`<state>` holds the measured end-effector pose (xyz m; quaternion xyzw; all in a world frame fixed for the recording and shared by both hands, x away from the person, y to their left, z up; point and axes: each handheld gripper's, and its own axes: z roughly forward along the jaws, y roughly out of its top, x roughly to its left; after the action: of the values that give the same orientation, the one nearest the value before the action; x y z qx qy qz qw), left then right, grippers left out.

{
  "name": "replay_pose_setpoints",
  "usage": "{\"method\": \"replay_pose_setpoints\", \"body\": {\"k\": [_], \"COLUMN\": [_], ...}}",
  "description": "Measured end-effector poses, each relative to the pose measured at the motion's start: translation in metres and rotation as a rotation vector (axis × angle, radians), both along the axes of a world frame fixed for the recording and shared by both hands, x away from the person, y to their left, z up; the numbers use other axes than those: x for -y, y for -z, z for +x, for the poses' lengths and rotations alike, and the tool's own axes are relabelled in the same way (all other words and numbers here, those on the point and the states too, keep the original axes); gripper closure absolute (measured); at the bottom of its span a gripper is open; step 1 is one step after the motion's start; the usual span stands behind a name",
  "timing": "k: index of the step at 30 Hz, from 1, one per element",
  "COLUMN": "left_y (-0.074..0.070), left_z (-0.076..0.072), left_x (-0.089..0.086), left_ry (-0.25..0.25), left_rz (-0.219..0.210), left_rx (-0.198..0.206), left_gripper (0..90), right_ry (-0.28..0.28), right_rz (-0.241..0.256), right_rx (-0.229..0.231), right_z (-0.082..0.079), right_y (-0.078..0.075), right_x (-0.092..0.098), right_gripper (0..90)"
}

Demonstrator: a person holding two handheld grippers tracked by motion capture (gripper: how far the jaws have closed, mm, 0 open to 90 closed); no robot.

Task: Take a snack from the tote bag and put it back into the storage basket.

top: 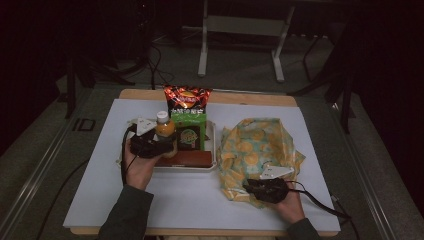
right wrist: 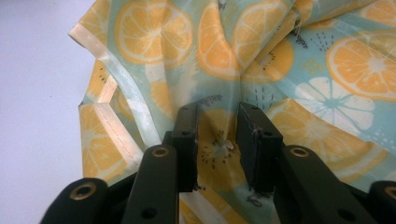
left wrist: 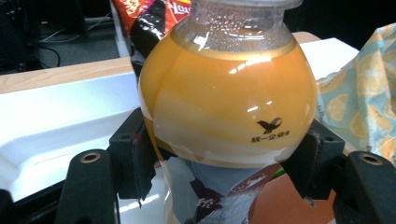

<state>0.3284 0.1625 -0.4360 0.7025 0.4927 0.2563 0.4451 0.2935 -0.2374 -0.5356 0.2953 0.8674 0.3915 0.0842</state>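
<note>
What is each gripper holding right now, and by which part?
Left gripper grips the juice bottle at its waist, below the bulge. Right gripper pinches a fold of the orange-print bag.

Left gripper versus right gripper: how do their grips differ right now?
The left gripper stands wide, its jaws clamped on either side of the round juice bottle over the white tray; the right gripper stands narrow, its jaws pinching a fold of the orange-print bag. The bottle is rigid and upright; the bag is soft, crumpled and lies flat on the table. Both grippers are shut on something.
</note>
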Motion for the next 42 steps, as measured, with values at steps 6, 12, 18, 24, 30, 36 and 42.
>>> {"method": "replay_pose_setpoints", "body": {"k": [6,12,18,24,30,36,42], "left_y": [0.000,0.000,-0.001,-0.001,0.000,0.001,0.002], "left_z": [-0.001,-0.003,-0.004,-0.006,-0.009,-0.011,-0.013], "left_x": [-0.008,-0.016,-0.023,-0.032,-0.040,-0.046,-0.052], "left_ry": [-0.017,-0.032,-0.051,-0.073,-0.097,-0.116,-0.129], "left_rz": [0.003,0.010,0.012,0.010,0.013,0.011,0.015], "left_rx": [0.000,0.001,0.002,0.002,0.002,0.006,0.009], "left_gripper": [33.3,33.4,33.3,33.3,33.3,33.3,33.3], "right_ry": [-0.001,-0.001,-0.002,-0.002,-0.003,-0.003,-0.002], "right_rz": [0.000,0.000,0.001,0.001,0.001,0.001,0.000], "right_rx": [0.000,-0.001,0.000,0.000,0.003,0.002,0.003], "right_z": [0.000,0.000,0.000,0.000,0.000,0.000,0.000], "right_y": [0.000,0.000,0.000,0.000,0.000,0.000,0.000], "right_x": [0.000,0.000,0.000,0.000,0.000,0.000,0.000], "right_gripper": [69.3,69.3,69.3,69.3,69.3,69.3,69.3]}}
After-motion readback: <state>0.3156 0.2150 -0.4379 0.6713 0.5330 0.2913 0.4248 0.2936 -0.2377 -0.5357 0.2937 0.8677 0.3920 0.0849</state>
